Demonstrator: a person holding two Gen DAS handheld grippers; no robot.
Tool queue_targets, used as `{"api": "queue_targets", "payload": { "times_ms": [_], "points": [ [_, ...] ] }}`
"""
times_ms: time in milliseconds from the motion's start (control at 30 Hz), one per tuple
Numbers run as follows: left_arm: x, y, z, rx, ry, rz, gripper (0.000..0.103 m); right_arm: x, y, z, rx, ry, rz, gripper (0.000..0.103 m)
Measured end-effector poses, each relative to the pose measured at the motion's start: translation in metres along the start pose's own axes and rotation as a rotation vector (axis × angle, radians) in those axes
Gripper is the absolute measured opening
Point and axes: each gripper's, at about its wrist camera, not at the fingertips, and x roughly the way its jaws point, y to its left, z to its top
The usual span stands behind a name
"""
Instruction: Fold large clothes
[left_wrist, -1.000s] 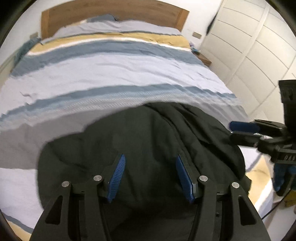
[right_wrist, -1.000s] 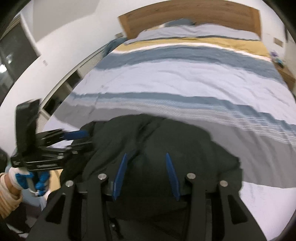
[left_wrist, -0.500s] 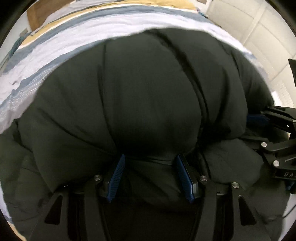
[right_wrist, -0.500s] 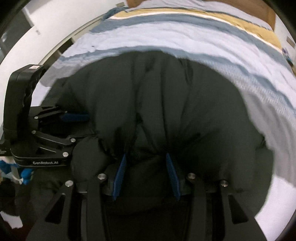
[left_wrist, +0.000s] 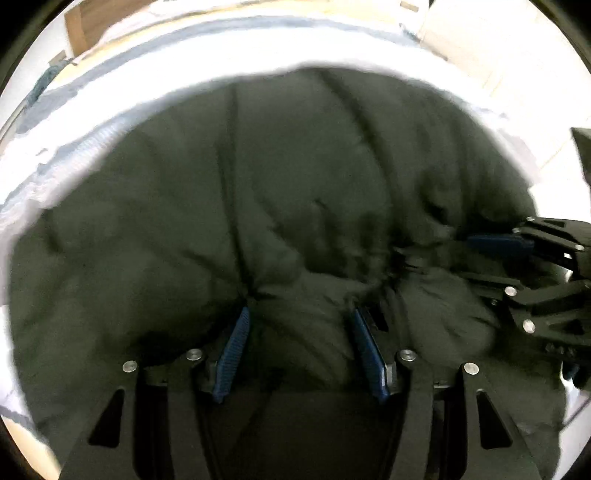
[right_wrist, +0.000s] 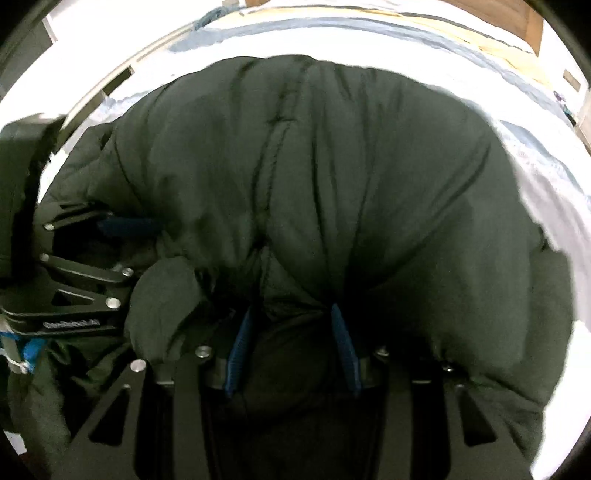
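1. Since a second ago, both grippers have sunk with the dark puffy jacket onto the striped bed, filling both views.
2. Right gripper clamps padded cloth.
3. Left gripper grips cloth too, jaws easing apart.
4. Folding seems barely underway.

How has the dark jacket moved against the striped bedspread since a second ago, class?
Yes. The dark jacket has come down toward the striped bedspread. It covers far more of the bedspread in both wrist views now; only a rim of stripes shows above it.
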Motion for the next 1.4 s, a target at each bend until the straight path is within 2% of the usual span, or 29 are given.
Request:
{"api": "queue_targets", "payload": {
  "times_ms": [67, 200, 267, 333, 433, 533, 633, 800, 967, 1100, 1400],
  "points": [
    [-0.027, 0.002, 0.004, 0.016, -0.056, 0.012, 0.066, -0.027, 0.000, 0.007, -0.013, -0.023, 0.012, 0.043],
    [-0.050, 0.012, 0.044, -0.002, -0.142, 0.039, 0.070, -0.067, -0.007, 0.037, -0.047, -0.109, -0.010, 0.044],
    [-0.041, 0.025, 0.062, -0.013, -0.165, 0.068, 0.072, -0.072, -0.012, 0.057, -0.053, -0.137, -0.029, 0.045],
    [-0.029, 0.040, 0.071, -0.044, -0.154, 0.072, 0.072, -0.064, -0.018, 0.076, -0.048, -0.153, -0.040, 0.047],
    [0.007, 0.054, 0.075, -0.071, -0.108, 0.099, 0.073, -0.030, -0.029, 0.088, 0.008, -0.119, -0.039, 0.047],
    [0.028, 0.053, 0.061, -0.067, -0.078, 0.110, 0.080, 0.000, -0.036, 0.079, 0.042, -0.078, -0.033, 0.047],
    [0.032, 0.045, 0.042, -0.038, -0.053, 0.131, 0.081, 0.010, -0.033, 0.060, 0.034, -0.067, -0.044, 0.048],
    [0.003, 0.032, 0.024, -0.015, -0.079, 0.119, 0.081, -0.014, -0.020, 0.046, 0.020, -0.078, -0.036, 0.047],
    [0.001, 0.017, -0.009, 0.016, -0.035, 0.158, 0.082, -0.024, -0.016, 0.005, 0.027, -0.024, -0.044, 0.047],
    [-0.032, 0.012, -0.021, -0.047, -0.037, 0.141, 0.082, -0.047, -0.011, -0.014, 0.081, -0.031, -0.051, 0.047],
    [-0.143, -0.009, -0.034, -0.100, -0.139, 0.217, 0.083, -0.138, 0.019, -0.037, 0.130, -0.104, -0.098, 0.047]
  ]
}}
